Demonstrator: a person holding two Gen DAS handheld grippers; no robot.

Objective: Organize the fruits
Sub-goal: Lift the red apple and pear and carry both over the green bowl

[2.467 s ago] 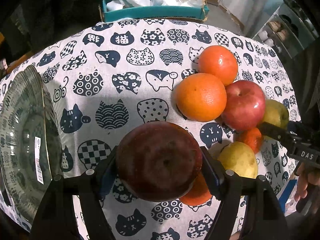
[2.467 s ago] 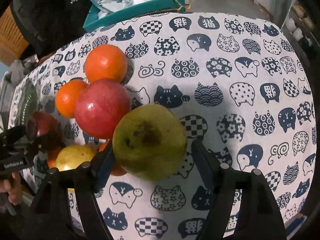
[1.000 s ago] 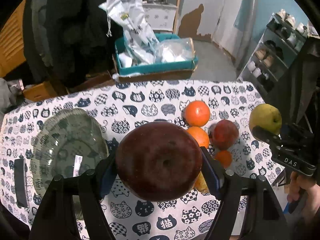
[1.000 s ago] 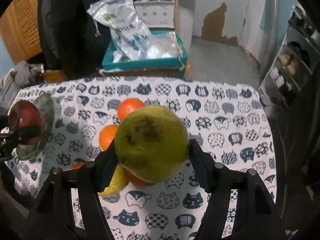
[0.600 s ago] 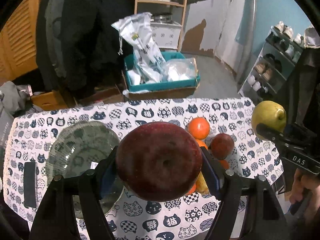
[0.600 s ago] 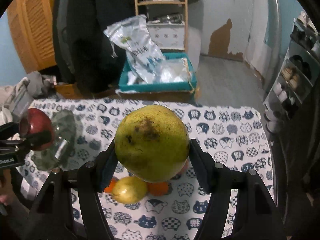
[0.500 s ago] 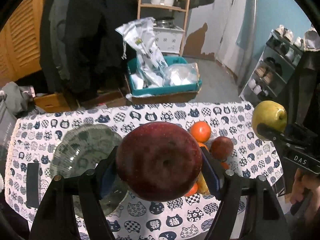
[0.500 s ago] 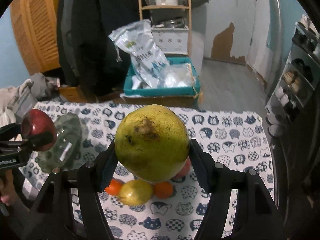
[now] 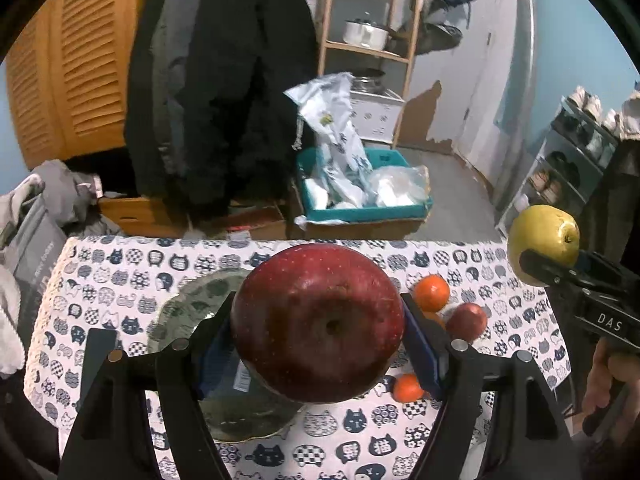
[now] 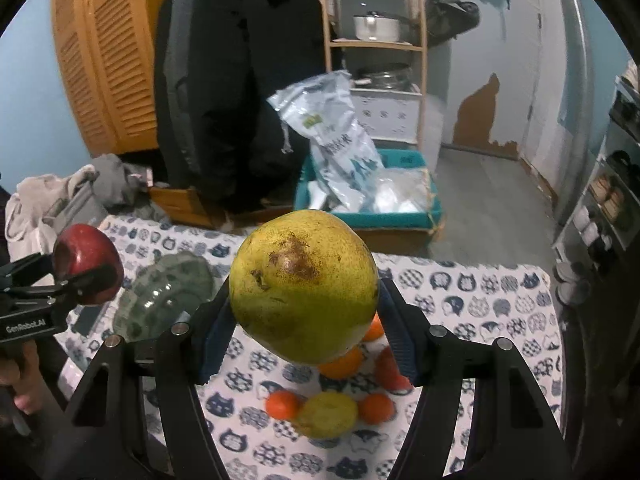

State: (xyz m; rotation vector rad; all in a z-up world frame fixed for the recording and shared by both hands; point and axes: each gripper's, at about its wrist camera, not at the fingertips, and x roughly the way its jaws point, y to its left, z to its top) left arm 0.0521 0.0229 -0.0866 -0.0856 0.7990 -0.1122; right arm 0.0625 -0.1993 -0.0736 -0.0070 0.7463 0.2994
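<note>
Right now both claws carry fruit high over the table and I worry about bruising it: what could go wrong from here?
1. The red apple bulges past the left claw; a jolt could pop it out.
2. The pear in the right claw hangs over the fruit pile; dropped, it would scatter them.
3. The glass plate is a hard landing if the apple is released high.

We see pale blue walls (image 10: pixel 500 32) with patches of peeled paint low down, and a grey floor (image 10: pixel 488 200). A louvred wooden door (image 10: pixel 100 60) stands at the left, a dark coat (image 10: pixel 232 80) beside it. A wooden shelf unit (image 10: pixel 376 44) carries a metal pot (image 10: pixel 376 26). A shoe rack (image 9: pixel 576 160) lines the right wall. The surface wears a cat-print cloth (image 10: pixel 480 300).
</note>
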